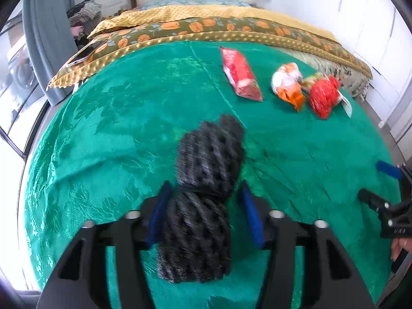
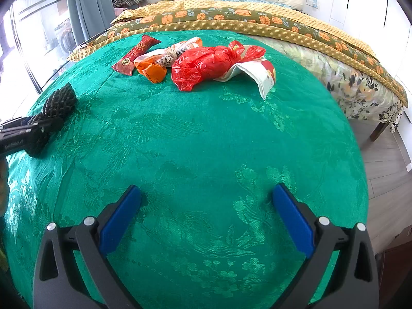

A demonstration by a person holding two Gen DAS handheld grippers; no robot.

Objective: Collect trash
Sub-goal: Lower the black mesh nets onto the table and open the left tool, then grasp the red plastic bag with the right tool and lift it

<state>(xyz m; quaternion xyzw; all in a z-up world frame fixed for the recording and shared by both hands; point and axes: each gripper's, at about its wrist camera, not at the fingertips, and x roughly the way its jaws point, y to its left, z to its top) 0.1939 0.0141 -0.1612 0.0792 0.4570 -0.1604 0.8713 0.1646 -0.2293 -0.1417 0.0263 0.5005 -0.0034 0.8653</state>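
Note:
A rolled black bag [image 1: 206,188] with a bumpy texture lies on the green cloth [image 1: 116,134]. My left gripper [image 1: 204,200] is around its pinched middle; the blue pads sit close beside it, and whether they press it is unclear. The roll also shows in the right wrist view [image 2: 58,100], beside the left gripper [image 2: 28,128]. Trash lies further back: a red snack wrapper [image 1: 242,74], an orange-white bag [image 1: 287,83], a red plastic bag [image 1: 323,95] and a white packet [image 2: 262,77]. My right gripper [image 2: 206,203] is open and empty over the cloth.
A bed with a yellow dotted blanket [image 2: 231,23] and an orange-flowered cover stands behind the table. A phone [image 1: 82,55] lies on the blanket's left corner. Grey curtain [image 2: 85,7] and window are at the left. Wood floor [image 2: 386,180] is at the right.

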